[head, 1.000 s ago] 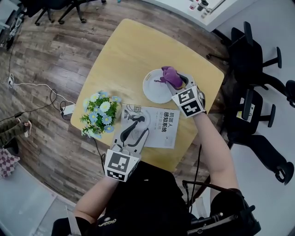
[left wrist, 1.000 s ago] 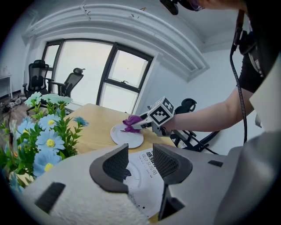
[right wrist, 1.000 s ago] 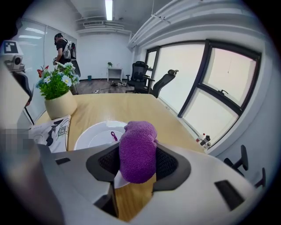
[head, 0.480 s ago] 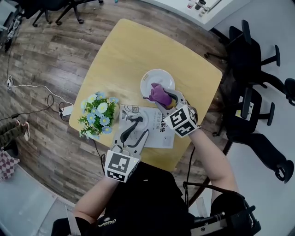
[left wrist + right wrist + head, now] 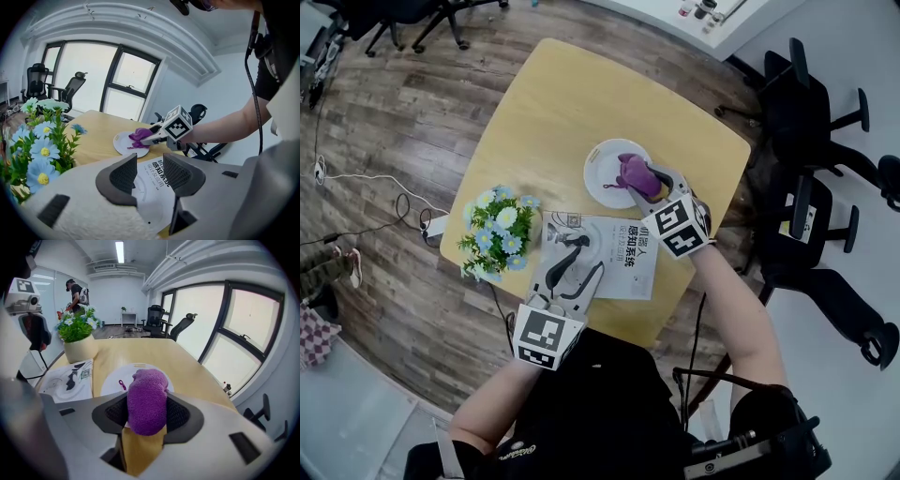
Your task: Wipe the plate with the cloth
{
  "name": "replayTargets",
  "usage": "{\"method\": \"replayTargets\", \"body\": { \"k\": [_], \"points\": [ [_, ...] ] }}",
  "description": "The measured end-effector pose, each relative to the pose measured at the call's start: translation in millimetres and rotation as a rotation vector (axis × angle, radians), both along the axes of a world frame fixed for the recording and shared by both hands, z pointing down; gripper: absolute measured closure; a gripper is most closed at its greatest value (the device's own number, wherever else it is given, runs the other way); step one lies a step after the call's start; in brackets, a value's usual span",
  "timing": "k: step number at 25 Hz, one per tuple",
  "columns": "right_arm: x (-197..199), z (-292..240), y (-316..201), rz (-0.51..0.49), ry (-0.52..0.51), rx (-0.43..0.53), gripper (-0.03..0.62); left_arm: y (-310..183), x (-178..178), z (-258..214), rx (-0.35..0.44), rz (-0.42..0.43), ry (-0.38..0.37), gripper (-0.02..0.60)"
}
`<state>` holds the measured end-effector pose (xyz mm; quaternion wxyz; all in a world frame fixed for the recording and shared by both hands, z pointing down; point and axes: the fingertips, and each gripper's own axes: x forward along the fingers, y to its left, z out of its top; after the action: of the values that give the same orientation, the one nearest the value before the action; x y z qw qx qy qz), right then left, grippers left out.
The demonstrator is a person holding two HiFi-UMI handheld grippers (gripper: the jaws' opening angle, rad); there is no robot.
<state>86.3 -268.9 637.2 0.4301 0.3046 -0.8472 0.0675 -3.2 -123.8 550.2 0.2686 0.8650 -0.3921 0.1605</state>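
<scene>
A white plate [image 5: 602,173] lies on the yellow wooden table [image 5: 553,103]. My right gripper [image 5: 642,178] is shut on a purple cloth [image 5: 634,172], which rests over the plate's right half. The right gripper view shows the cloth [image 5: 147,399] bunched between the jaws, with the plate [image 5: 112,380] just beyond it. My left gripper [image 5: 570,278] is open and empty, held above a booklet [image 5: 623,262] near the table's front edge. From the left gripper view, the plate [image 5: 123,142] and the cloth [image 5: 138,137] show past the open left gripper [image 5: 149,171].
A pot of blue and white flowers [image 5: 499,232] stands left of the booklet. Black office chairs [image 5: 811,112] stand to the right of the table. A white cable [image 5: 375,178] lies on the wooden floor at the left. A person [image 5: 76,294] stands far off.
My right gripper has swept the cloth across the plate, first toward the near left, then back to the right half. The left gripper has not moved.
</scene>
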Motion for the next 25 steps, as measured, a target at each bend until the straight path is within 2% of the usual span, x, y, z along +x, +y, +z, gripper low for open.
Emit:
{"method": "replayTargets", "body": {
  "k": [6,14,20,25],
  "points": [
    [18.3,-4.6,-29.9,0.056,0.034,0.03,0.405,3.2,-0.9,2.3,-0.005,0.0,-0.003,0.403],
    [3.3,-2.6,2.2,0.02,-0.011,-0.007,0.405,3.1,-0.9,4.2,-0.006,0.003,-0.006,0.404],
    [-13.7,-3.1,49.7,-0.061,-0.044,-0.056,0.405,2.5,2.5,2.5,-0.003,0.011,-0.003,0.403],
    [-4.1,-1.1,43.3,-0.024,-0.045,-0.048,0.405,3.3,4.1,2.2,-0.01,0.012,-0.002,0.403]
  ]
}}
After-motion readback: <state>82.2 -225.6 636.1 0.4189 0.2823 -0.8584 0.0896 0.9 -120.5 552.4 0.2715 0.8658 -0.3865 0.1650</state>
